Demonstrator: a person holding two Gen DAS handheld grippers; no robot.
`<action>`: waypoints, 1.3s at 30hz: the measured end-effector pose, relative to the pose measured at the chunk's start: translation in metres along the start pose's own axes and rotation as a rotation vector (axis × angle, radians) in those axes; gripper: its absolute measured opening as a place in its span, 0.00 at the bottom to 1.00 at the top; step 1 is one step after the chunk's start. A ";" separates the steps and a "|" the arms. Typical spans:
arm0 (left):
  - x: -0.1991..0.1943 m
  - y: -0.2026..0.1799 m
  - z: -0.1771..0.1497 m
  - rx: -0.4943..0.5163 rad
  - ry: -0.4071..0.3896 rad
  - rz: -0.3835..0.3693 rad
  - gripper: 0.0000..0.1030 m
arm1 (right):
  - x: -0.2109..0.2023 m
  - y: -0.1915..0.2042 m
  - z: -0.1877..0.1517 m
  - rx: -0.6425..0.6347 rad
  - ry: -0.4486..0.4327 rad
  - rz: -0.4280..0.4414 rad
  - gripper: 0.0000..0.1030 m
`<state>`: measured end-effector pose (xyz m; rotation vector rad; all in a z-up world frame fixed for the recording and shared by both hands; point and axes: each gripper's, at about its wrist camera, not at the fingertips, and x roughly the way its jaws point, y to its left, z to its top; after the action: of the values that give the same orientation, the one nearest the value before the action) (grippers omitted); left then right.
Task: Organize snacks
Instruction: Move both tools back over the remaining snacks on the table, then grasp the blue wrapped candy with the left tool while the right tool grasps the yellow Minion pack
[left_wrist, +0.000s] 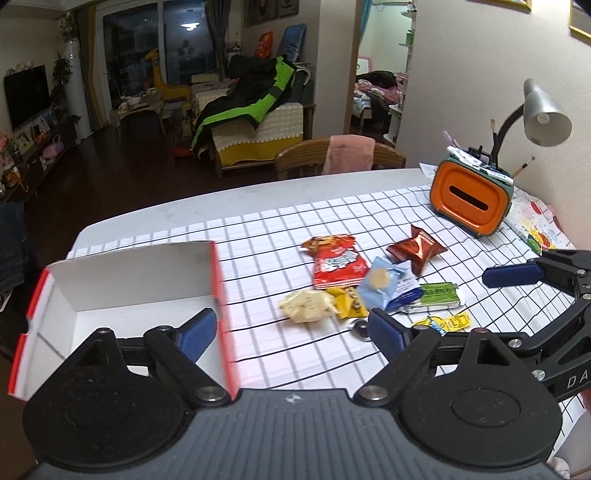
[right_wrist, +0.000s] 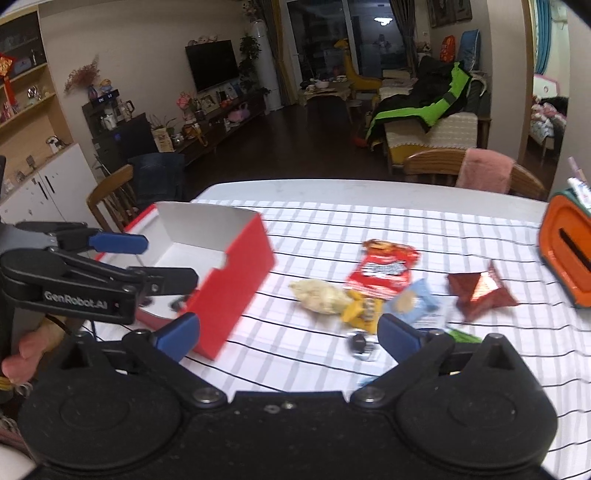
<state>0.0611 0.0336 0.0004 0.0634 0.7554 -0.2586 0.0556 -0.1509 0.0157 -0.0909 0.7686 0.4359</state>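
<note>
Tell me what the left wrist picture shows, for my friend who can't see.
An open, empty tool hovers over a checked table. A red box with a white inside sits on the left, a pile of snack packets in the middle, and an orange holder beside a lamp at the back right.

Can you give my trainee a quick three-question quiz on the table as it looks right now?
1. True or false: the red box already holds snacks.
2. Which packet lies nearest the orange holder? A) red chip bag B) dark red foil packet C) pale cracker packet
3. Fill in: both the left gripper and the right gripper have their fingers ____, with nothing between them.

Key: 1 false, its white inside shows bare; 2 B; 3 open.
</note>
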 end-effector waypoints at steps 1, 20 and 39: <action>0.004 -0.005 -0.001 0.006 0.007 -0.006 0.87 | -0.001 -0.007 -0.003 -0.005 0.001 -0.007 1.00; 0.113 -0.086 -0.023 0.164 0.225 -0.102 0.87 | 0.065 -0.113 -0.061 -0.153 0.172 -0.018 0.95; 0.181 -0.118 -0.033 0.276 0.356 -0.145 0.87 | 0.118 -0.137 -0.072 -0.344 0.289 0.076 0.72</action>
<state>0.1349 -0.1131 -0.1437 0.3233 1.0763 -0.4976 0.1398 -0.2510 -0.1286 -0.4545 0.9767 0.6338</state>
